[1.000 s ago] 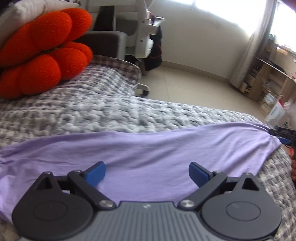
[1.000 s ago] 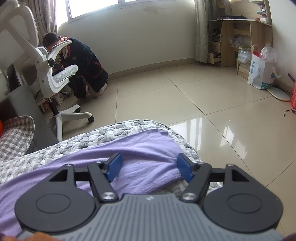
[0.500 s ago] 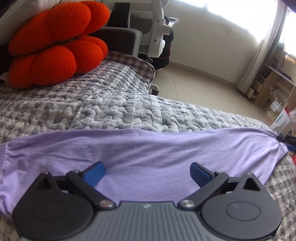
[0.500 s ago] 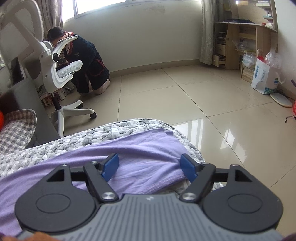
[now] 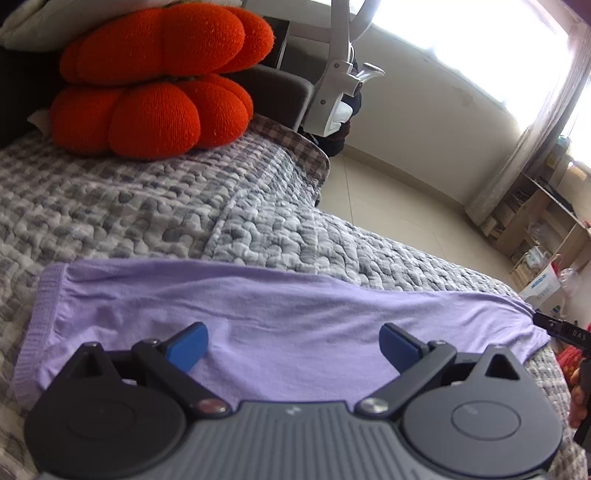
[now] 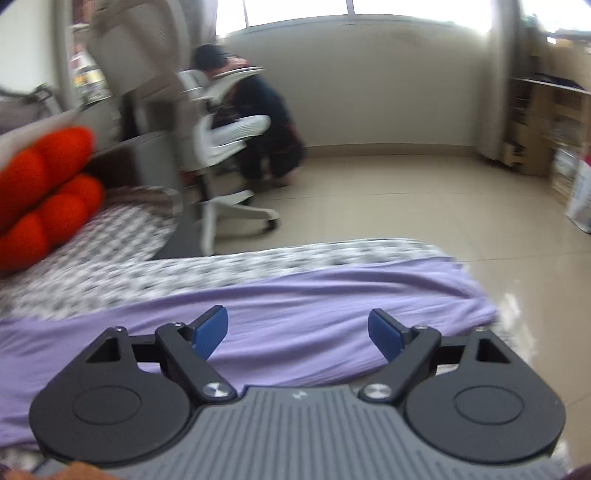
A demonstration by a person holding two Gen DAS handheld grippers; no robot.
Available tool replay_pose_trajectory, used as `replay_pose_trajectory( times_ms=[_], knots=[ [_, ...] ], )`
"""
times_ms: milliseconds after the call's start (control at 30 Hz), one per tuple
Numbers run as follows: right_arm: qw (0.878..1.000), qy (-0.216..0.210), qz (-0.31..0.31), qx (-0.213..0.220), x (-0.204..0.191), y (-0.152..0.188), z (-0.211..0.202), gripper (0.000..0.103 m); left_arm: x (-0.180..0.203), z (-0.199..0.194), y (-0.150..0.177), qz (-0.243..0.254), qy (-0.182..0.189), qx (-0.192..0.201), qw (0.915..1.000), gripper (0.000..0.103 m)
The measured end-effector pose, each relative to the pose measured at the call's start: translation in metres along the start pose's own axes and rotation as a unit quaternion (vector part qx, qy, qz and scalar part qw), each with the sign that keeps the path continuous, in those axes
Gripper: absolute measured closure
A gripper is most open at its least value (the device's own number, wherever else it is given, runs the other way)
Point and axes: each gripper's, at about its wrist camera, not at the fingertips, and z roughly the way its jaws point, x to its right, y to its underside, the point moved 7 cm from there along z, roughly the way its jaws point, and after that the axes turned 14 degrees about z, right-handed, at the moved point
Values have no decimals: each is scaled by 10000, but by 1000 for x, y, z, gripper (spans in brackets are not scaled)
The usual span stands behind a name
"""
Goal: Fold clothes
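Left wrist view: left hand-held gripper [image 5: 291, 345] with jaws spread wide, nothing between the blue pads [image 5: 186, 345]; it sits over the near part of the garment [image 5: 295, 314], contact unclear. The garment, lilac knit, lies flat in a long band across the blanket [image 5: 147, 206], a grey-and-white quilted cover on a bed. Its ribbed hem [image 5: 40, 317] lies at the garment's left end; its far right end reaches the blanket's edge, where a dark tip of the other tool [image 5: 561, 330] shows just beside it. Beyond the garment, at the far left, an orange pumpkin-shaped cushion [image 5: 155, 85] rests on the blanket, with a pale pillow [image 5: 40, 22] above it. Past the cushion, part of a white office chair [image 5: 340, 74]. Well beyond the garment's right end, wooden shelves [image 5: 543, 221] and a curtain [image 5: 532, 140] by a bright window. Right wrist view, motion-blurred: right hand-held gripper [image 6: 297, 334] also wide open and empty, held above the garment [image 6: 314, 306], pads not clearly touching the cloth. The garment's end lies near the blanket [image 6: 184, 273] edge, with tiled floor [image 6: 406, 206] past it. Beyond the garment: the cushion [image 6: 44, 192] at far left, the chair [image 6: 221, 147] behind the blanket, a person [image 6: 258, 122] in dark clothes crouched against the wall behind the chair, and shelves [image 6: 546, 129] far right.
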Motion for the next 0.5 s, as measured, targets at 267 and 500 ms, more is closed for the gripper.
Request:
replay_pose_trajectory(
  times_ms=[267, 500],
  knots=[
    [9903, -723, -582, -1034, -103, 29, -5, 17, -7, 2, 9, -148, 256, 2, 9996, 4],
    [9793, 130, -523, -1951, -120, 42, 26, 17, -11, 3, 13, -174, 355, 26, 9992, 3]
  ],
)
